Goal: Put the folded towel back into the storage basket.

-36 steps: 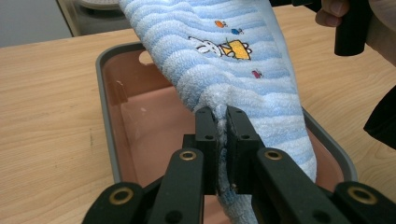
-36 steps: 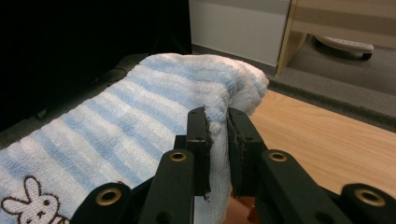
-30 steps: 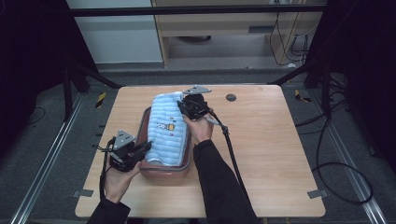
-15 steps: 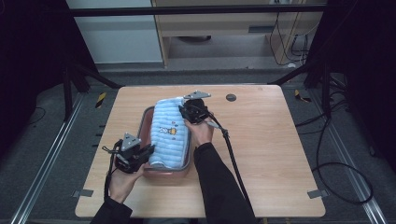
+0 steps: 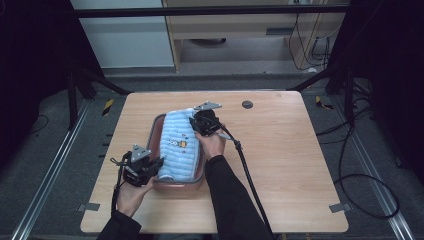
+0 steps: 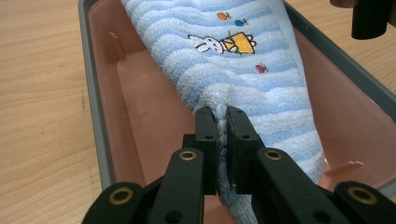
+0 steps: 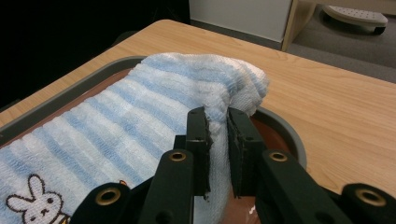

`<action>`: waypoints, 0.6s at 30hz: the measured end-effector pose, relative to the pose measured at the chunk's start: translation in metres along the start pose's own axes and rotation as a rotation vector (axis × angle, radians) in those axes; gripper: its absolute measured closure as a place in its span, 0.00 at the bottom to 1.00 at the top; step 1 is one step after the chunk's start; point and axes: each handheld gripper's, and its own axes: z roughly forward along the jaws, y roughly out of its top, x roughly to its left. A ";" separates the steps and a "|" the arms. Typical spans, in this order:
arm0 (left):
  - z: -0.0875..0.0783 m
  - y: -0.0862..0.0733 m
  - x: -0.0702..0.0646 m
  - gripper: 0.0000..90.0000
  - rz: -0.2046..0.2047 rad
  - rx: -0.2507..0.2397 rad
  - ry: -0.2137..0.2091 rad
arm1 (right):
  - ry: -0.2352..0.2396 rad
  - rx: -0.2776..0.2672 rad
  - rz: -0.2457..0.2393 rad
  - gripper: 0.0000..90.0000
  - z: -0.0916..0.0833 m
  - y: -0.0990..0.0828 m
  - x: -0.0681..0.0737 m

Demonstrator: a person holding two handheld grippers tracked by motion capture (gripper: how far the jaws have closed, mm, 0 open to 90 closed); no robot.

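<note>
**Two grippers pinch a blue towel over a tray**

The left gripper (image 6: 217, 122) has its two black jaws squeezed together on a fold of the towel (image 6: 243, 60). It bites the end of the towel nearest the person. The person's left hand (image 5: 131, 192) holds this gripper just beside the tray's near left corner.

The right gripper (image 7: 217, 122) is also pinched tight on the towel. It grips a bunched corner at the towel's far end, above the far right corner of the tray (image 5: 156, 131). The person's right hand (image 5: 212, 145) holds it there, by the tray's right side.

The towel is fluffy, with light blue and white stripes. It has a small white bunny and a yellow shape sewn on it. It stretches between the two grippers, along the length of the tray. Its middle hangs inside the tray.

The tray is pink inside with a grey rim. It sits on the wooden table (image 5: 295, 150). A small dark round spot (image 5: 247, 104) is on the table, past the tray's far right corner.
</note>
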 end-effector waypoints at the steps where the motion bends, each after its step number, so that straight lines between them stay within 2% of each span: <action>1: 0.001 -0.001 0.000 0.94 -0.001 0.004 0.001 | 0.001 0.002 0.000 0.89 0.001 -0.001 0.000; 18: 0.009 -0.006 0.001 0.93 -0.008 0.033 0.008 | -0.002 0.045 0.000 0.88 0.008 -0.012 -0.002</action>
